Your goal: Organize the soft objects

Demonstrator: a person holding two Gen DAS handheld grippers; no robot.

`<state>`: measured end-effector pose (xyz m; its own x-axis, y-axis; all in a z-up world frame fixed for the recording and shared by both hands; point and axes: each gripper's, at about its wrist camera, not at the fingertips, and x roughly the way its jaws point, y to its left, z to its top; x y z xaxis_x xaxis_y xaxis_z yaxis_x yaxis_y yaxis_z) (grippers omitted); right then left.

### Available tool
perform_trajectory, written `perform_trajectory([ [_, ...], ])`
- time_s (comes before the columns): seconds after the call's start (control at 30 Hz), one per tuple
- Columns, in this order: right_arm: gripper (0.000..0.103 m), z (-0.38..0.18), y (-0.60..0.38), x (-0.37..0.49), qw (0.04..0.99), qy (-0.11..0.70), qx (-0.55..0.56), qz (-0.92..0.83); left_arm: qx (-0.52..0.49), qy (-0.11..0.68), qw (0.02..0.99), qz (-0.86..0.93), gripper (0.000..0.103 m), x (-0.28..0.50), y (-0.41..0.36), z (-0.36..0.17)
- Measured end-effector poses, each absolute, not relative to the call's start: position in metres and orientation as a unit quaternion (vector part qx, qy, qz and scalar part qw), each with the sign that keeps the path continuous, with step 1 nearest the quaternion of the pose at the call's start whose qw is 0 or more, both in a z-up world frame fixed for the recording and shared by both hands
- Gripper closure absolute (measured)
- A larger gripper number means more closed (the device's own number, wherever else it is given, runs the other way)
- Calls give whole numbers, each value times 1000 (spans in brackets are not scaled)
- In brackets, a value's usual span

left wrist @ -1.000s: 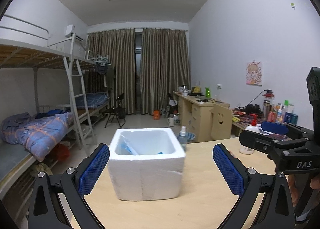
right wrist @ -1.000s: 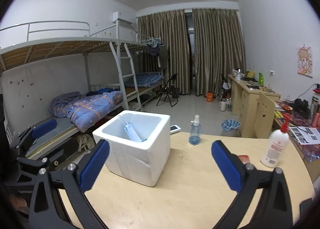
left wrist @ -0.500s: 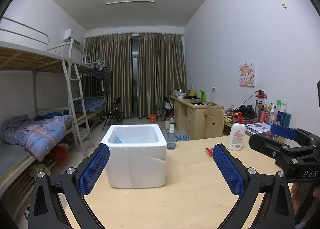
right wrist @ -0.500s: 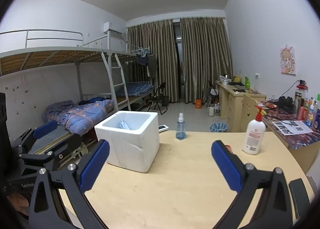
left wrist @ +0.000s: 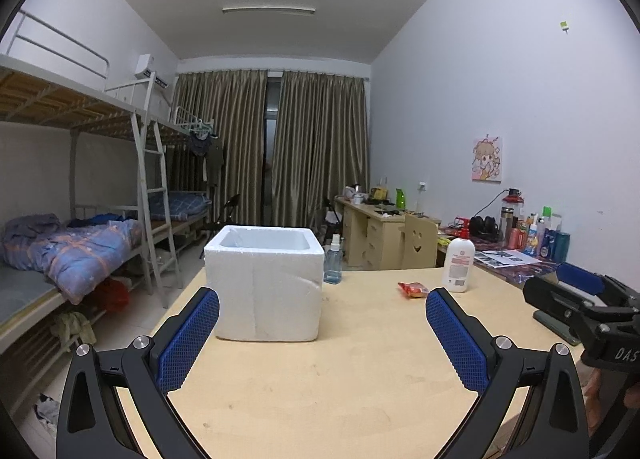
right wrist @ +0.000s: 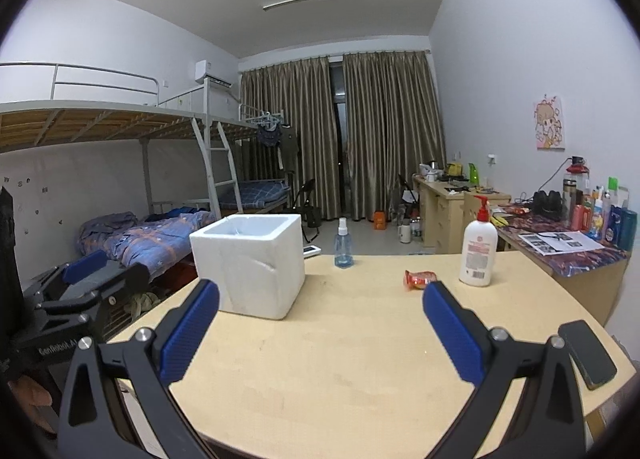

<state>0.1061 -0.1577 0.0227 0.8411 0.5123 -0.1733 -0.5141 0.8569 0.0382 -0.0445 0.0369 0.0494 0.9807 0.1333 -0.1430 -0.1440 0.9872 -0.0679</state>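
The inside of the white foam box [left wrist: 265, 283] is mostly hidden by its own near wall in both views (only a strip of far inner wall shows), so its contents cannot be told. The label print on the lotion bottle [right wrist: 478, 253] is too small to read. The red packet [right wrist: 418, 279] is too small to identify. At the right edge of the left wrist view, the right hand-held gripper [left wrist: 580, 299] is cut off, its fingertips unseen. The dark phone [right wrist: 586, 353] on the worktop [right wrist: 340, 359] is partly covered.

We see a white pump lotion bottle [right wrist: 478, 251] and a clear blue spray bottle [right wrist: 343, 247] upright on the pale wooden bench [right wrist: 360, 359]; a black phone [right wrist: 586, 353] lies at its right edge.
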Motion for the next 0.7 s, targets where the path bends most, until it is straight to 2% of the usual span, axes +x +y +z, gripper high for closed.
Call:
perform_trajectory([
  [0.7, 0, -10, -181, 69, 962, 80, -5, 262, -25, 75, 995, 62, 0, -77, 16, 12],
])
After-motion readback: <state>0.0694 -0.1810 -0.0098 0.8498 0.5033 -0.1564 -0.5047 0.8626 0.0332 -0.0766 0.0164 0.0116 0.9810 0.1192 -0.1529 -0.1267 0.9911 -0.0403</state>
